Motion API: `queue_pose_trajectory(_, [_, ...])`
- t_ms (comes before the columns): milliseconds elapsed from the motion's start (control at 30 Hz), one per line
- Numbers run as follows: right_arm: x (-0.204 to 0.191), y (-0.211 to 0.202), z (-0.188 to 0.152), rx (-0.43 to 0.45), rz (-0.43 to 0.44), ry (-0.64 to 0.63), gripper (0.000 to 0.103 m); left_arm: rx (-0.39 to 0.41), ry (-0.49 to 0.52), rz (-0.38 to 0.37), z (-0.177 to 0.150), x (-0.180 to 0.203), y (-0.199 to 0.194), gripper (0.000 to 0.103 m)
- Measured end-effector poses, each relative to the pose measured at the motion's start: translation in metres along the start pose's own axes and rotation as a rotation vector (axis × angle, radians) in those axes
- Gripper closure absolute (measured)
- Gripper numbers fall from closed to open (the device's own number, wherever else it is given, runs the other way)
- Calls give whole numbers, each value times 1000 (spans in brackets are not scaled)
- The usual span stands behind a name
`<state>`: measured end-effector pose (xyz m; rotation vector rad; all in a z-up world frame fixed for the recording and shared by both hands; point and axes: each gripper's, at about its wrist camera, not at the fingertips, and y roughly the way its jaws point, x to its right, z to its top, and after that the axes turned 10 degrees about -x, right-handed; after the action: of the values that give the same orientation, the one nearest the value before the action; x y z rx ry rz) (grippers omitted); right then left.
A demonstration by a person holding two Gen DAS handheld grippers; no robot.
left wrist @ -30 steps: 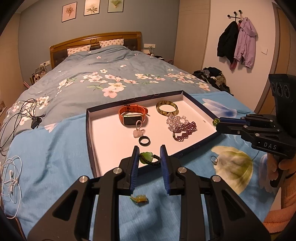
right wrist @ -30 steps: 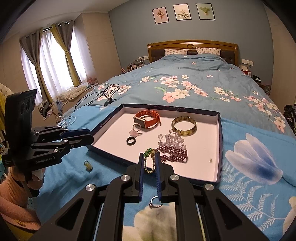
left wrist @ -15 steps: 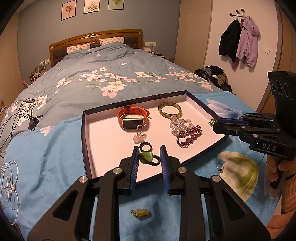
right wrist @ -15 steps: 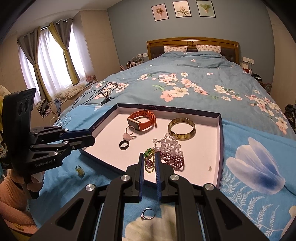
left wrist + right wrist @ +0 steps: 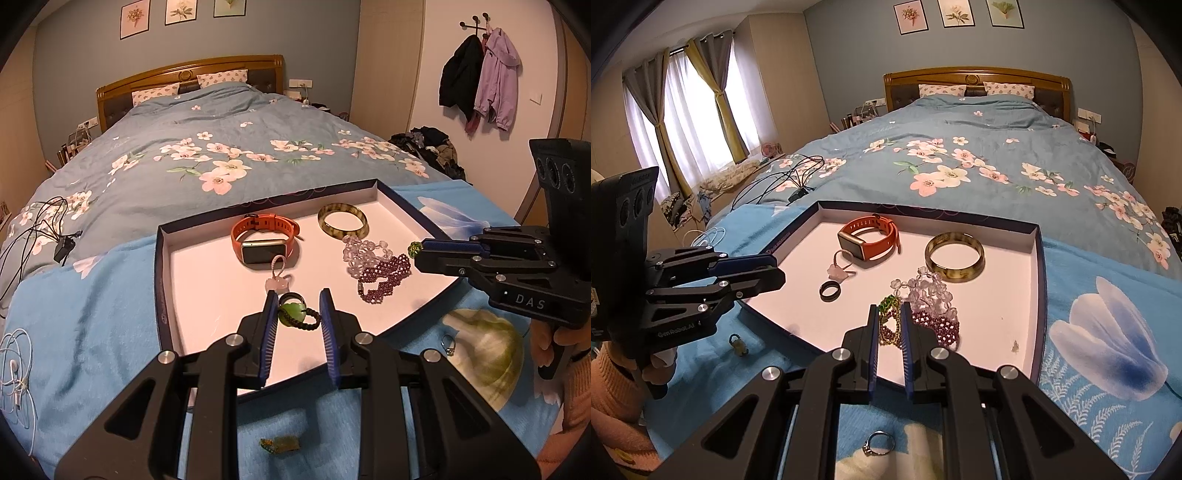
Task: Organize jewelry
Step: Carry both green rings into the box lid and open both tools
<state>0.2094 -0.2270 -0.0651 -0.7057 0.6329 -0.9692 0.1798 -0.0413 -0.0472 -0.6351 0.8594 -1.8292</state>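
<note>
Tray (image 5: 162,258) holds watch (image 5: 264,240), bangle (image 5: 342,221), ring (image 5: 829,290), beads (image 5: 384,275).

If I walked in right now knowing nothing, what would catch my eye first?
Probably the shallow tray on the blue bedspread, holding an orange watch, a bangle and beaded bracelets. Over its near edge, the left gripper pinches a green pendant and the right gripper a green-beaded chain. A ring lies outside.
</note>
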Motion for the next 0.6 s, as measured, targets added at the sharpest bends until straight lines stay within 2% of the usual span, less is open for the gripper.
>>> queue_pose_trajectory(600, [6, 23, 6, -51, -21, -1, 93, -50, -34, -4, 8, -9, 26, 80])
